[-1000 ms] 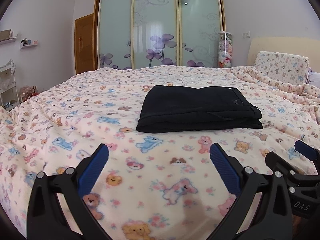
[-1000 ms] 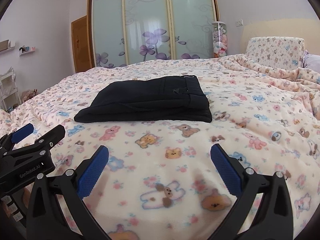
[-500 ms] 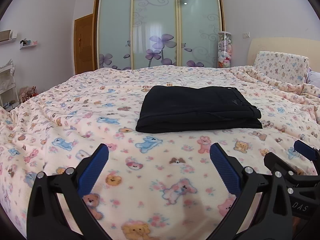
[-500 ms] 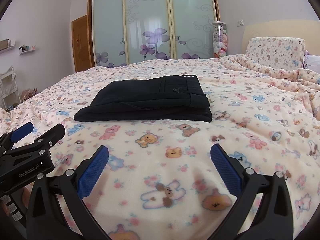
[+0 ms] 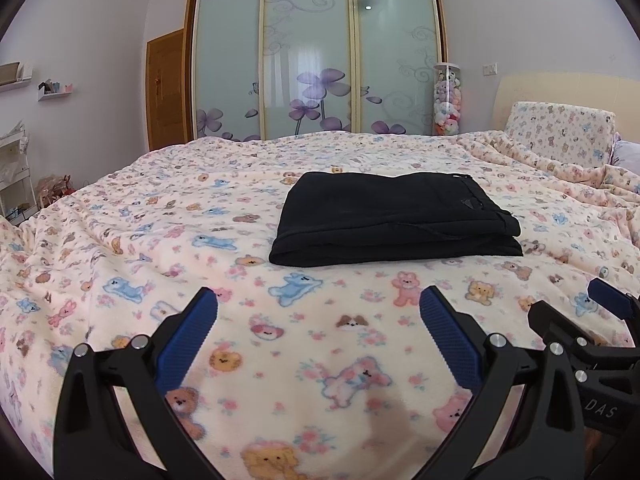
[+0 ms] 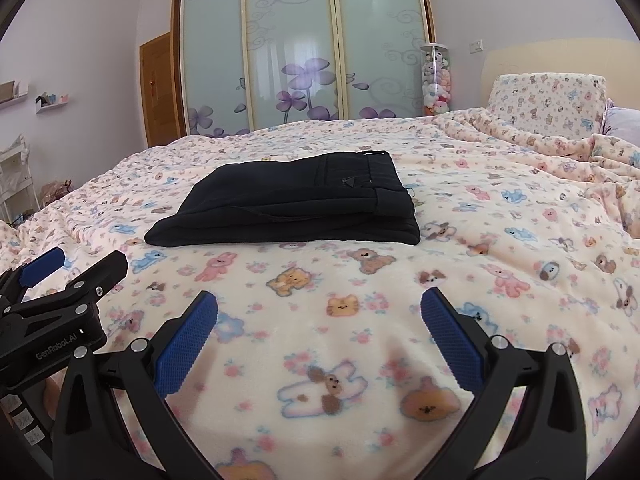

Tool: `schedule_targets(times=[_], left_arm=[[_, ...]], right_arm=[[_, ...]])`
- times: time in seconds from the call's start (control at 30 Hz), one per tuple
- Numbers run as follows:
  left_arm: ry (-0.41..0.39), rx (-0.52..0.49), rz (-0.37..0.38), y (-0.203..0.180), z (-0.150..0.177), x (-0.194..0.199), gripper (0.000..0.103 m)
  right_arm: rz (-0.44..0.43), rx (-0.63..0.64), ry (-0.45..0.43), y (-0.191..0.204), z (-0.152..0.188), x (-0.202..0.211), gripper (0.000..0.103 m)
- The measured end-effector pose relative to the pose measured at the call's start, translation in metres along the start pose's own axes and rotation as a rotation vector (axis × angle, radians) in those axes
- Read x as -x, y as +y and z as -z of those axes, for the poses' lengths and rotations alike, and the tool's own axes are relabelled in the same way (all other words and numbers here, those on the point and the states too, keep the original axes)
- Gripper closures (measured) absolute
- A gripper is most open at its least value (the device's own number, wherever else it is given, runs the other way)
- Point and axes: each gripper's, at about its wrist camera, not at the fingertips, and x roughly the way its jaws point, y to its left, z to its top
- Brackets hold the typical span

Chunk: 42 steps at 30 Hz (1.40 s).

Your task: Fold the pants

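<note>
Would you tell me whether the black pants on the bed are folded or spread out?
Folded: the black pants lie as a compact rectangle with stacked layers along the near edge, on the blanket.

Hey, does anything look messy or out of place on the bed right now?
Nothing stands out. The black pants lie folded in a neat stack on the teddy-bear blanket, and both tongs, left and right, are open and apart from them.

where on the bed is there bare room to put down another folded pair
Bare teddy-print fleece blanket lies left of the folded black pants, and a wide strip runs between the pants and both open tongs. Right of the pants it is free until the rumpled bedding by the pillow.
</note>
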Motion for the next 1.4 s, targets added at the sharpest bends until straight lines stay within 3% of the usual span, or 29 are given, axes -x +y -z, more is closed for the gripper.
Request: schedule_targets(times=[1.4], left_arm=[[-0.010, -0.012, 0.010, -0.0009, -0.0013, 0.0024, 0.002]], right_arm=[[0.000, -0.001, 0.001, -0.0006, -0.0001, 0.0003, 0.001]])
